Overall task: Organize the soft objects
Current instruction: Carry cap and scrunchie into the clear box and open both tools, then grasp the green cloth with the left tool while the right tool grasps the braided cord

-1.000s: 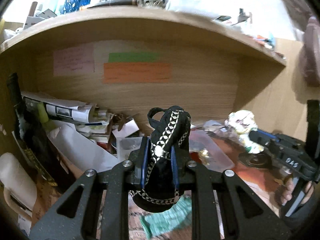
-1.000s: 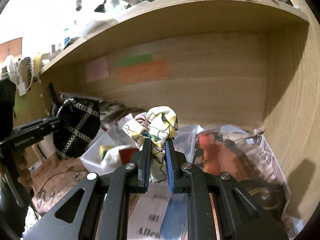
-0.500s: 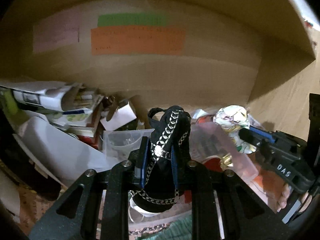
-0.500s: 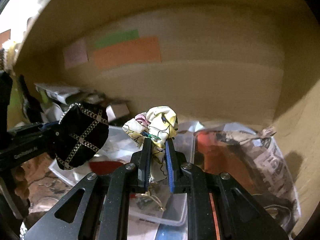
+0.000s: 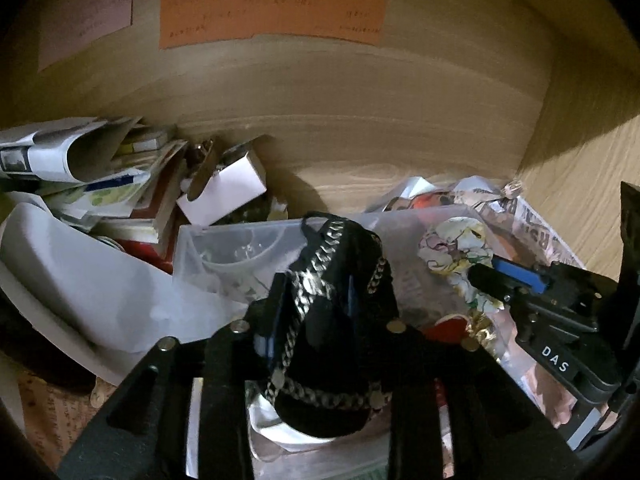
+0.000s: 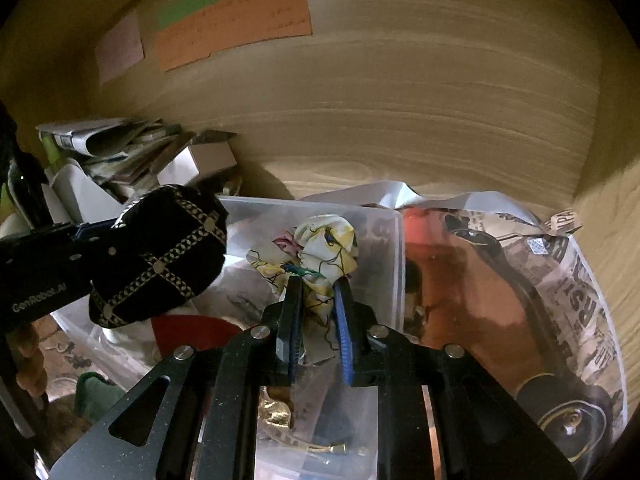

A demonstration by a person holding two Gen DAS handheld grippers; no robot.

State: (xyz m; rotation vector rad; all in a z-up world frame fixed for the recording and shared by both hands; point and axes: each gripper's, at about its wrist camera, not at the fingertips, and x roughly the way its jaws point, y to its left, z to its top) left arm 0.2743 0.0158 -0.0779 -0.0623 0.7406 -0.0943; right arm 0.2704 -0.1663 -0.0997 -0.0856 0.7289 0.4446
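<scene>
Your left tongs [image 5: 316, 300] are clamped on the black pouch [image 5: 340, 312], holding it above the clear bin [image 5: 224, 248] in the wooden cubby. Your right tongs [image 6: 318, 304] pinch the floral cloth [image 6: 320, 248] over that same bin, just right of the pouch, with newspaper [image 6: 576, 280] lying further right.

The black pouch [image 5: 328, 312], soft fabric crossed by gold zigzag trim with small round studs and a thin loop at its top, is pinched upright between the left jaws above the clear plastic box [image 5: 240, 248]. At its 3 o'clock, the floral cloth [image 6: 316, 256], a crumpled white bundle printed with yellow and pink blooms on dark stems, bulges above the right jaws that clamp its lower part, over the same box.
</scene>
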